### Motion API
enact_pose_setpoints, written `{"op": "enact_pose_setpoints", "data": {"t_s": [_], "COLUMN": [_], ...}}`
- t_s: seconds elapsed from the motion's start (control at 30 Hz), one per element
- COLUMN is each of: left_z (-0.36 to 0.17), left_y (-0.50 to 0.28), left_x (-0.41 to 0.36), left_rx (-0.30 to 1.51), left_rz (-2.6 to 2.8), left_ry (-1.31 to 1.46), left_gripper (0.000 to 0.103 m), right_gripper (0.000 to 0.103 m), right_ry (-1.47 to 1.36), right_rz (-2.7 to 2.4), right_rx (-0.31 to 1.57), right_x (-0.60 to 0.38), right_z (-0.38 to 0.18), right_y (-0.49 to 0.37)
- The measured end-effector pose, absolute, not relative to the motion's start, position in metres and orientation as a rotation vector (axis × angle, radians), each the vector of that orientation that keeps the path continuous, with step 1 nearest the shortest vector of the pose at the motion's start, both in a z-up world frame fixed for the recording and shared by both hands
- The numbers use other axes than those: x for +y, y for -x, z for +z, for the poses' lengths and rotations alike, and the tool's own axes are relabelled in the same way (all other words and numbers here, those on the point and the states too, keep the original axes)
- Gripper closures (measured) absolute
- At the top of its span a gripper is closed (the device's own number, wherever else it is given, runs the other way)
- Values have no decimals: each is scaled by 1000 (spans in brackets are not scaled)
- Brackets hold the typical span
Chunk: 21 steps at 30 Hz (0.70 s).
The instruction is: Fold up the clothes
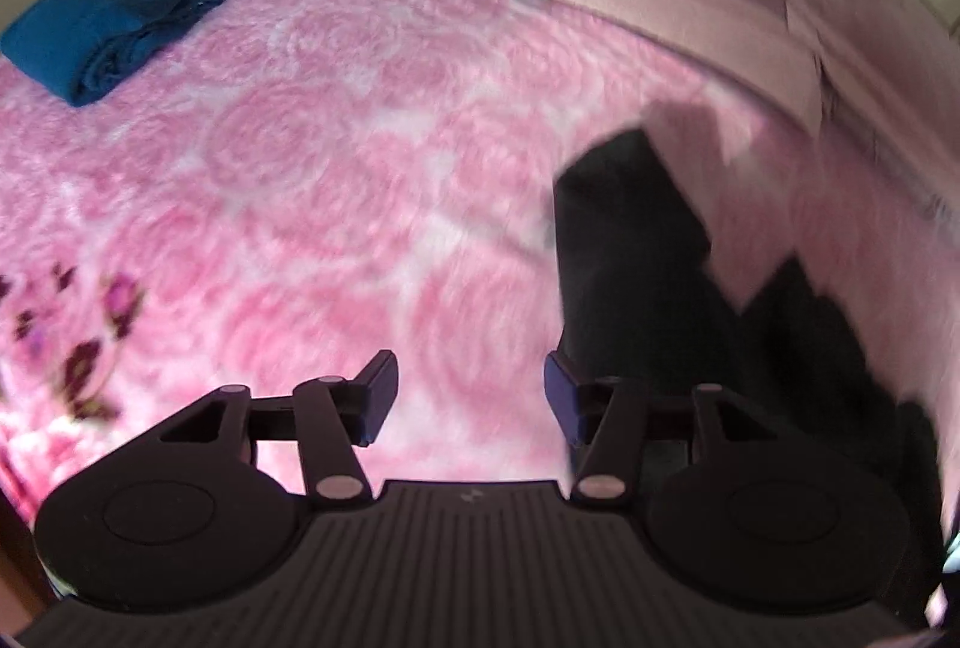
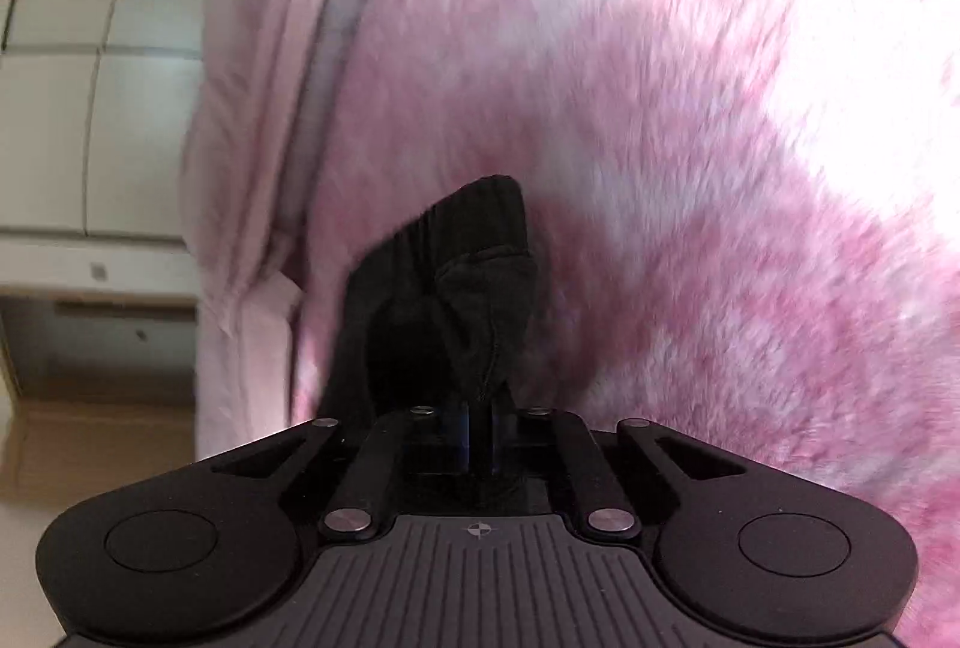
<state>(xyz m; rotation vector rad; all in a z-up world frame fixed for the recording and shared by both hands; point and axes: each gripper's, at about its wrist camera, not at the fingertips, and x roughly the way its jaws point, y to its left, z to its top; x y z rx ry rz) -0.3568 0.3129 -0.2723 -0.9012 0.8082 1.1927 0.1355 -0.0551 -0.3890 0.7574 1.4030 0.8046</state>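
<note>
black garment (image 2: 456, 288) pinched on the pink bed (image 1: 372, 156)
right gripper (image 2: 479, 438) clamps its bunched edge, pads hidden; left gripper (image 1: 471, 396) gapes empty; garment's far side cut off, blurred.

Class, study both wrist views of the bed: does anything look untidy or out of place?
Yes. The black garment lies crumpled and jagged on the pink floral blanket, one bunched edge pinched in the right hand-held gripper. The blue garment beyond is already folded.

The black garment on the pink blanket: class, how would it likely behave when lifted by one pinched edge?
Probably floppy: the black garment bunches and creases where the right gripper pinches it. Likely light, since so small a pinch holds it. On the fuzzy pink blanket it may drag rather than slide.
</note>
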Motion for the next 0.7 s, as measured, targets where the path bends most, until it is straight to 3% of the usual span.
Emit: {"op": "enact_pose_setpoints", "data": {"t_s": [0.1,0.13,0.17,0.2,0.23,0.27,0.37,0.4,0.47,0.5,0.53,0.57,0.7], "left_z": [-280,-284,-288,-293,-299,-305,-330,-340,-361,-372,-381,-385,-371], "left_y": [347,343,337,331,325,319,298,292,280,276,274,273,277], "left_x": [351,363,375,386,396,405,430,436,444,445,444,443,449], "left_rx": [780,778,781,791,804,818,885,910,981,1013,1031,1029,958], "left_rz": [1182,1170,1157,1146,1136,1127,1084,1063,1005,978,940,916,904], "left_ry": [935,942,945,942,936,930,921,923,936,950,967,981,976], "left_gripper": [43,42,42,41,40,38,36,36,41,47,78,98,99], "right_gripper": [98,93,86,69,42,32,28,29,54,88,99,99,100], "right_ry": [-727,-724,-730,-739,-751,-774,-828,-832,-810,-775,-753,-732,-750], "right_rz": [855,856,850,830,811,796,763,763,788,798,804,810,839], "right_rx": [1401,1411,1424,1439,1451,1456,1463,1459,1461,1461,1453,1445,1342], "right_x": [-62,-61,-57,-54,-52,-51,-40,-37,-28,-26,-24,-22,-11], "right_z": [-378,-377,-378,-382,-385,-389,-401,-403,-403,-400,-394,-388,-341], "right_y": [-137,-138,-139,-139,-140,-139,-142,-142,-142,-142,-141,-140,-142]}}
